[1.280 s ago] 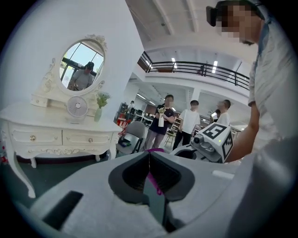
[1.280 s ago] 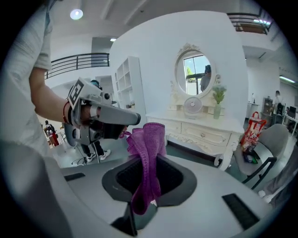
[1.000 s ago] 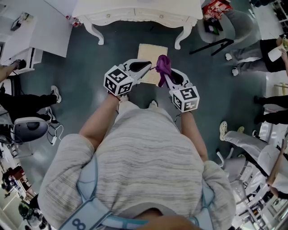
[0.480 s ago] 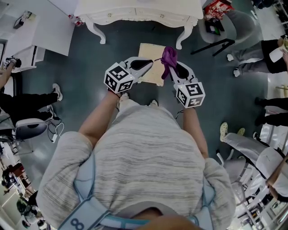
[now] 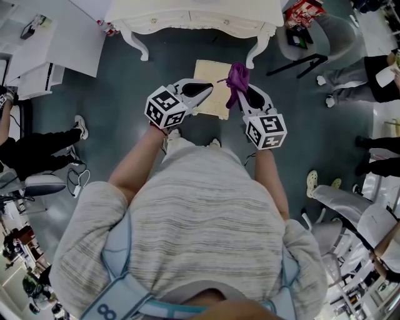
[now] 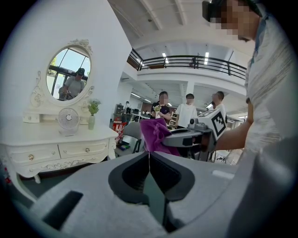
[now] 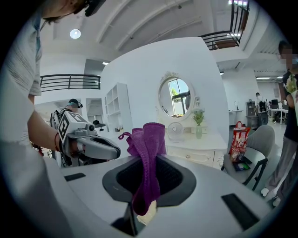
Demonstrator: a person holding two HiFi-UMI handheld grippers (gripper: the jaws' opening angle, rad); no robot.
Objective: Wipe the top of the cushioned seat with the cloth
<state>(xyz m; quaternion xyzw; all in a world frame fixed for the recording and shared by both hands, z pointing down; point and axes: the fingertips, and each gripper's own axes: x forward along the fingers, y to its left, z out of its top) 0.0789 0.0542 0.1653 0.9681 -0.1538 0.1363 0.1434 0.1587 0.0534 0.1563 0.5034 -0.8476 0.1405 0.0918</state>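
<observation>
A cream cushioned seat stands on the dark floor below both grippers, which I hold up in the air, and they hide part of it. My right gripper is shut on a purple cloth that bunches above its jaws and hangs down between them. My left gripper is shut with nothing in it, its jaws meeting along a thin line. In the left gripper view the cloth and the right gripper show just beyond the jaws.
A white dressing table with an oval mirror stands just past the seat. A grey chair is at the far right. People stand on the left and the right. A white desk is at the far left.
My right gripper has carried the cloth a little farther forward and to the right. The left gripper has hardly moved.
</observation>
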